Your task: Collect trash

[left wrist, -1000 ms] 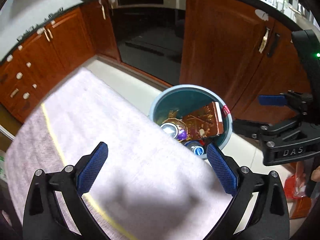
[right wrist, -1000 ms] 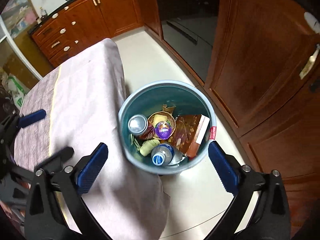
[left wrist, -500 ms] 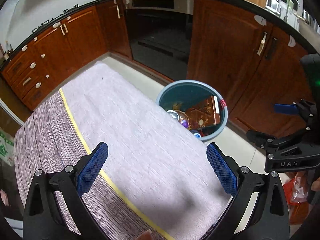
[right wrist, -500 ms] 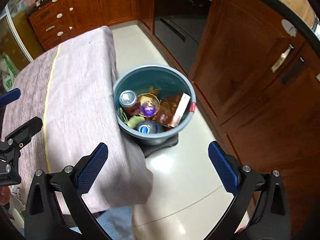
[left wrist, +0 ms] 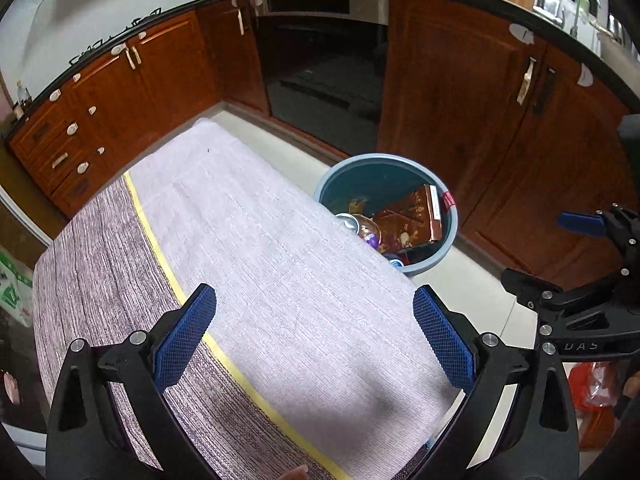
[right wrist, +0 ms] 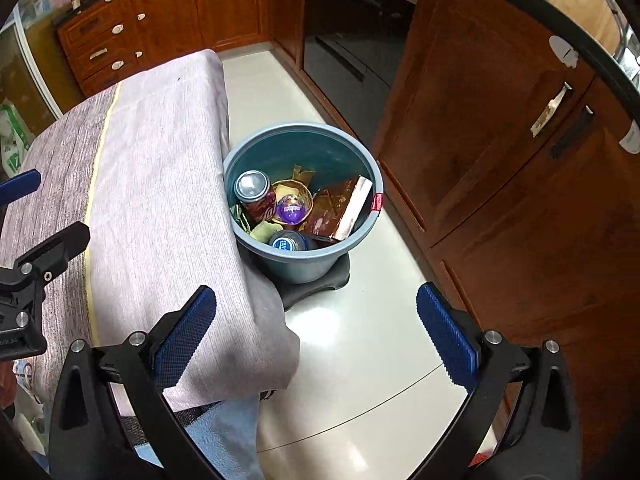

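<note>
Brown wooden cabinets (left wrist: 448,92) along the walls, dark oven door (right wrist: 352,52) between them. Lilac tablecloth (left wrist: 256,248) with yellow stripe (left wrist: 160,252) over table; pale glossy floor (right wrist: 360,340) beside.

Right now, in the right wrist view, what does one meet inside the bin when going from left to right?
Silver-topped red drink can → purple egg-shaped plastic capsule → brown printed flat carton → red tag on the rim of the round blue-grey plastic bin.
</note>
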Demonstrator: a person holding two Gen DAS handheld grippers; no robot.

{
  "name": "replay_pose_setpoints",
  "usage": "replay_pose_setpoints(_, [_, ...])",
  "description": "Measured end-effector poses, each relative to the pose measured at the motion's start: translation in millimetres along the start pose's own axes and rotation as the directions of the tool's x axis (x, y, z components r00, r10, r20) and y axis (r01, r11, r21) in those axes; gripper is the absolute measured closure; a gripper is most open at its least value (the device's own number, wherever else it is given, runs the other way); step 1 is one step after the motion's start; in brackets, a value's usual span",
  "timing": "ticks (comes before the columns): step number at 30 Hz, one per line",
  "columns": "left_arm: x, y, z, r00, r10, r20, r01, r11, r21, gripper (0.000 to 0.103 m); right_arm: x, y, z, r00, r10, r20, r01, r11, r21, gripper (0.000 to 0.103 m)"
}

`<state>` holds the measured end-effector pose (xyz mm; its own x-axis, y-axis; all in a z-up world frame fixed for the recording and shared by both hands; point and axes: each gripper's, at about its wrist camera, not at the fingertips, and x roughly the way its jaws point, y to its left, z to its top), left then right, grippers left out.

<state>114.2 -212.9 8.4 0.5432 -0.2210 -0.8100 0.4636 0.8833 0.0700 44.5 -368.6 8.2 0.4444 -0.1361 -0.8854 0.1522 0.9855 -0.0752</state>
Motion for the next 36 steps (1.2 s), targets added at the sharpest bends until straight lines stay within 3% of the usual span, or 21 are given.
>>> replay_pose_setpoints(36, [16.3, 1.3, 0.9, 0.999, 0.026, -0.021, -0.026, 1.000, -0.005, 0.004, 23.2, -4.9, -3.2, 0.999, 0.001, -0.043, 0.000, 1.000, 0.003, 0.007])
